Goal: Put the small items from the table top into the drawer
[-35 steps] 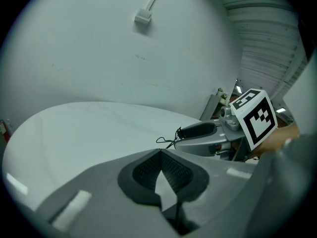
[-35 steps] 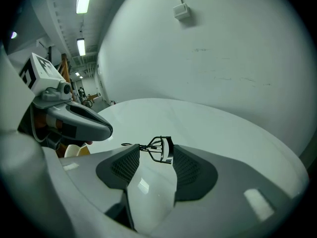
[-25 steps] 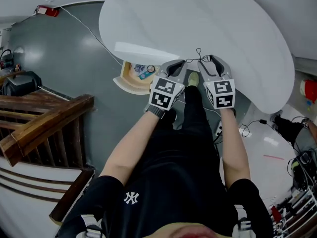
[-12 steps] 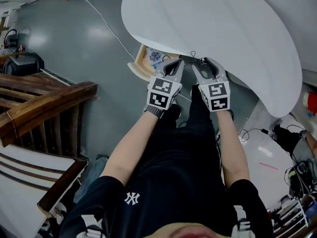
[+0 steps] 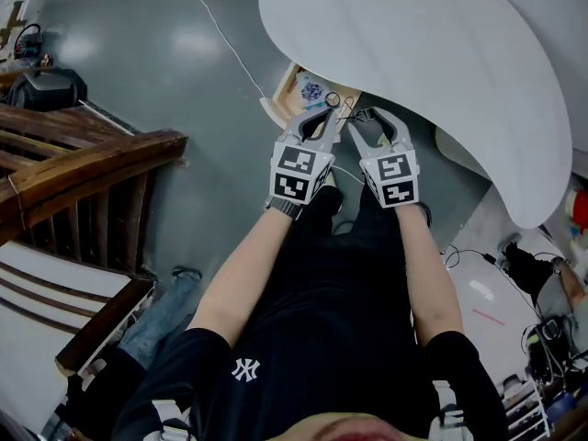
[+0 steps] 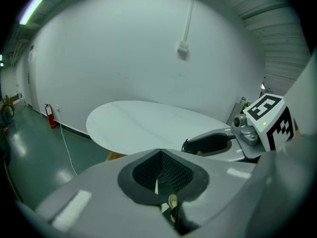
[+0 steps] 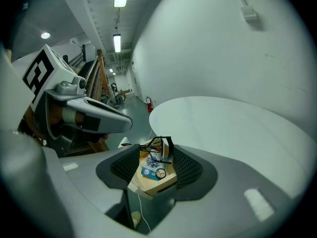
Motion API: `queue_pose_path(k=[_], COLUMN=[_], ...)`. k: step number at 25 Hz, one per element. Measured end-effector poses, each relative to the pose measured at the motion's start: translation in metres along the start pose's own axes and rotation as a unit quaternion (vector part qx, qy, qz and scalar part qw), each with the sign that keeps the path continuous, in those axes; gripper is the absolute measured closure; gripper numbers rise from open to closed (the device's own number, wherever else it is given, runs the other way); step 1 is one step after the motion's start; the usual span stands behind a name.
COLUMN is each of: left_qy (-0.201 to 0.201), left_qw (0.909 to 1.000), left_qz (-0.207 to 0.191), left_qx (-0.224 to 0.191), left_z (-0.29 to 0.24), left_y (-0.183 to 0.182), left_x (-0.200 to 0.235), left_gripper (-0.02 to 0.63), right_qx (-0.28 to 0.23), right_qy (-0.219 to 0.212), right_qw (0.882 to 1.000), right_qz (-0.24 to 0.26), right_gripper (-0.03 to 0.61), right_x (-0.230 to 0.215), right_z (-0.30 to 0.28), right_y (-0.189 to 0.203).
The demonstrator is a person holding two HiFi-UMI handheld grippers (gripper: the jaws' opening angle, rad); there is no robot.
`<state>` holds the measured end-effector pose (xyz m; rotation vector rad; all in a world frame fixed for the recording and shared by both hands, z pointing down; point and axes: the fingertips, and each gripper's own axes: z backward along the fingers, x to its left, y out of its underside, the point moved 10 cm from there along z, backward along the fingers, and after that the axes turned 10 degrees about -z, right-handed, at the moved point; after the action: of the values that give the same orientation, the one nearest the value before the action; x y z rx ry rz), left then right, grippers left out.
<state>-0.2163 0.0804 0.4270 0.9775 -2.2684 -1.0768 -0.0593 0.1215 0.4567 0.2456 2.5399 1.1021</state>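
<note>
Table [image 5: 441, 53], open drawer [image 5: 281, 108]: your right gripper [image 7: 156, 157] clamps a probably light, bendable wire tool [image 7: 168, 149]; left gripper [image 6: 159, 167] pinched together, empty.

White table top [image 5: 413, 53] overhangs part of the open drawer [image 5: 278, 108].

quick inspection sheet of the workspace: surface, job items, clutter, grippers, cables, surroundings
surface: white oval table top, no small items seen on the part in view
job's things: drawer open under the table edge, holding a blue packet and a round compact; black wire-framed item between the right jaws
clutter: nothing seen
grippers: left gripper jaws together, empty; right gripper jaws wide, on the wire-framed item, close to the drawer
cables: white cable across the floor; black cables on the floor at right
surroundings: wooden railing, grey floor
</note>
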Motion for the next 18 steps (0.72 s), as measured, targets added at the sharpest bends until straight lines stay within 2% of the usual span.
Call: queue_pose_path(k=[7,18], left_qy=[-0.017,-0.03], left_qw=[0.9997,0.9986], left_qz=[0.02,0.045], left_qx=[0.001,0.003], left_z=[0.013,-0.002], left_y=[0.028,0.058], left_x=[0.023,0.052], left_gripper=[0.61,0.61], right_qx=[0.025,0.06], right_qy=[-0.016,-0.027], right_qw=[1.0,0.998], right_qz=[-0.003,0.003], right_gripper=[0.342,0.342], right_x=[0.021,0.02], right_z=[-0.036,-0.101], right_y=[0.012,0.03])
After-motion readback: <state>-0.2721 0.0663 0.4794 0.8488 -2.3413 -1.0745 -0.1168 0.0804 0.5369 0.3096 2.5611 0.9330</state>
